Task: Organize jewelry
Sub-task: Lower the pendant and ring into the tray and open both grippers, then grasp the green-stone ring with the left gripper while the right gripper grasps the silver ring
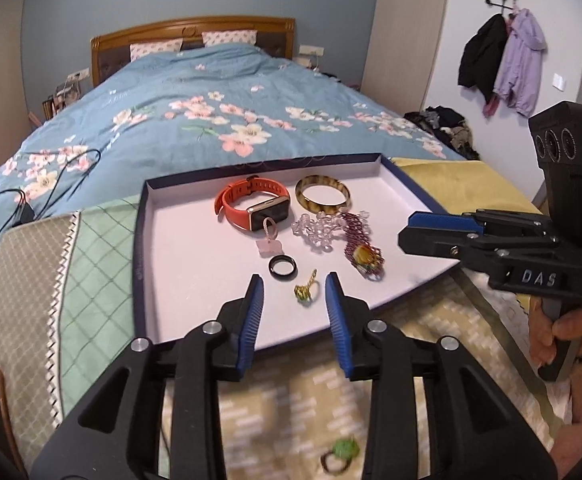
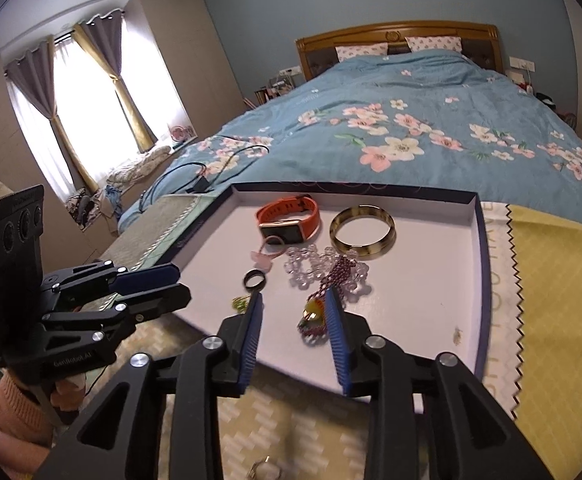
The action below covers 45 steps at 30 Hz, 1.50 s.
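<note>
In the shallow white tray [image 1: 179,280] at the foot of the bed [image 1: 179,92], your jewelry lay clustered. Going left to right: the orange watch [image 1: 251,208], a black ring [image 1: 282,268] in front of it, a small gold ring [image 1: 306,290], the clear bead bracelet [image 1: 317,230], the amber bangle [image 1: 322,196] behind it, and the purple chain necklace [image 1: 361,248]. Your left gripper [image 1: 294,308] was spread wide, framing the gold ring without touching it. Your right gripper [image 2: 294,328] was also spread, hovering over the necklace's pendant [image 2: 313,312], which looked blurred.
</note>
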Available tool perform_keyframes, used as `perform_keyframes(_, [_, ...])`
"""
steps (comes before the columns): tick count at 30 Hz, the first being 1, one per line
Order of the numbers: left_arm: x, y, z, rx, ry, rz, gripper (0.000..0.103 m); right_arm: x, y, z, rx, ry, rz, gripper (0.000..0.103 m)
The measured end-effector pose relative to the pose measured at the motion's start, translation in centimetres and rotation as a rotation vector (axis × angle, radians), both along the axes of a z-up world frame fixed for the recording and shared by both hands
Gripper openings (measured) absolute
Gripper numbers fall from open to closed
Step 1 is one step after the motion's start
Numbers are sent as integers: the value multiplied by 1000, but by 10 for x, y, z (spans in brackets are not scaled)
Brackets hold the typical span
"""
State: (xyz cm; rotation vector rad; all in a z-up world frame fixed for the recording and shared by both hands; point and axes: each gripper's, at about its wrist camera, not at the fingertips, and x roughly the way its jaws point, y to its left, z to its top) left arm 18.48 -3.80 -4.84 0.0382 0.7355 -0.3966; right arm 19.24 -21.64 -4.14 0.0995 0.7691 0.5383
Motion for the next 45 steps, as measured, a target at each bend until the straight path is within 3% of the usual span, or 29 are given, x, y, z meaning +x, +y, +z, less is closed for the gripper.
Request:
perform_keyframes(7, [-42,12,-1,4,-4,-51,36,-35,-7,1,-21,0,22,36])
perform_keyframes(15, [-78,9,-24,49,38,-93,39,-68,1,-31,-114,83,53,37])
perform_keyframes(22, [-90,6,-29,59,57,-115,43,-77,5,-39,-147,105,47,37])
perform_keyframes(33, [-83,-2,-42,85,131,-122,39,-80,10,-40,-172,103,34,39])
perform_keyframes(38, [-84,-6,-44,108,126,-124,39,-82,14,-40,-210,90,19,31])
perform_keyframes(45, [-84,-6,-44,117,123,-104,26,-84,17,-40,-277,66,3,18])
